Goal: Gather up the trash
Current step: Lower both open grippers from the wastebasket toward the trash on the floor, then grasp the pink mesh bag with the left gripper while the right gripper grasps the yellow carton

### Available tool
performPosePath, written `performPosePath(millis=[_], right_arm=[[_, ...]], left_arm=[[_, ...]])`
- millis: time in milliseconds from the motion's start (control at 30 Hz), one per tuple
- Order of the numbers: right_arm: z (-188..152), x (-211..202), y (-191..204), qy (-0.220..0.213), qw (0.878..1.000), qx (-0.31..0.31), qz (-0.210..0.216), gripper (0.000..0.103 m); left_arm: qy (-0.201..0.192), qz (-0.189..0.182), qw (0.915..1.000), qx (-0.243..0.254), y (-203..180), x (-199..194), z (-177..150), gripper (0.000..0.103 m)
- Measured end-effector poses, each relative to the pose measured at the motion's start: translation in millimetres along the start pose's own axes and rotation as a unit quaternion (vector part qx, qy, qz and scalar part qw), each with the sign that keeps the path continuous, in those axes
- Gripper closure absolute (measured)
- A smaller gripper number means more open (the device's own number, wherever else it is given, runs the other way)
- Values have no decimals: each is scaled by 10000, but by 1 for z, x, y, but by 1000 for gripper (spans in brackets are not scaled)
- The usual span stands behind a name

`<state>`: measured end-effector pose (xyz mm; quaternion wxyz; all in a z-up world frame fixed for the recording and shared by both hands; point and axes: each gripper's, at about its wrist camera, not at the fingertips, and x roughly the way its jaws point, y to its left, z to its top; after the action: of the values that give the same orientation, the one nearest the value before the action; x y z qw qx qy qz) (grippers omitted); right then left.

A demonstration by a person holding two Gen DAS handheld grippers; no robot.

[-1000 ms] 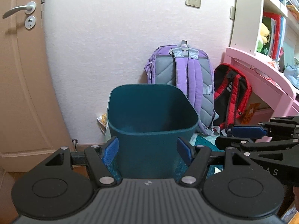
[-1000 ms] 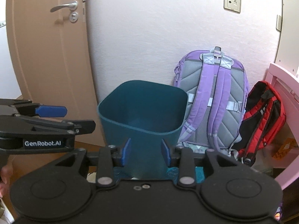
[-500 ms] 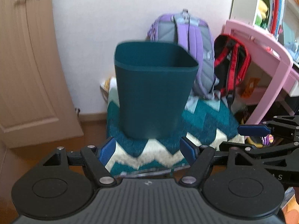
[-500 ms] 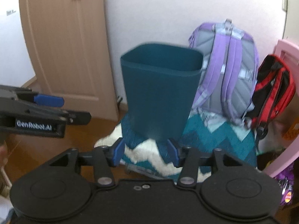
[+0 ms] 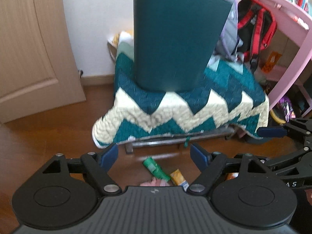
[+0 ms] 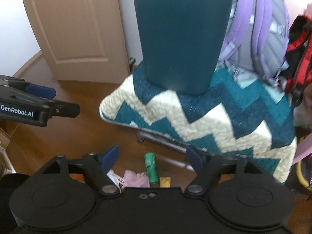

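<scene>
Right gripper wide above green wrapper, lengthwise along fingers

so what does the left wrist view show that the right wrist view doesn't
Only the left wrist view shows the pink desk and the right gripper at its right edge. Only the right wrist view shows the left gripper, open, at its left edge, plus white wrappers beside the pink scrap. Both show the teal bin standing on the zigzag blanket, the purple backpack, the red backpack, the door, and a green wrapper and yellow wrapper on the floor.
</scene>
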<state>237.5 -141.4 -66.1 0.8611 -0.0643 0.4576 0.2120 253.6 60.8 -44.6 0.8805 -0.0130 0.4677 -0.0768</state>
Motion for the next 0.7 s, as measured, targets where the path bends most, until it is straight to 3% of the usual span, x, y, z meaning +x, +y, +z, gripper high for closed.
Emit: performPosePath(millis=[200, 333, 567, 700], right_arm=[[-18, 65, -7, 374, 9992, 138, 17, 5], [-35, 117, -20, 739, 9969, 267, 6, 3], [-72, 215, -49, 1565, 9842, 823, -105, 3], [-92, 260, -60, 1941, 9775, 817, -101, 3]], left_arm=[[529, -107, 9985, -33, 18, 62, -21, 18], [872, -211, 9960, 44, 23, 111, -36, 2], [1597, -425, 9861, 192, 35, 206, -61, 1], [1940, -624, 9765, 707, 30, 255, -77, 1]])
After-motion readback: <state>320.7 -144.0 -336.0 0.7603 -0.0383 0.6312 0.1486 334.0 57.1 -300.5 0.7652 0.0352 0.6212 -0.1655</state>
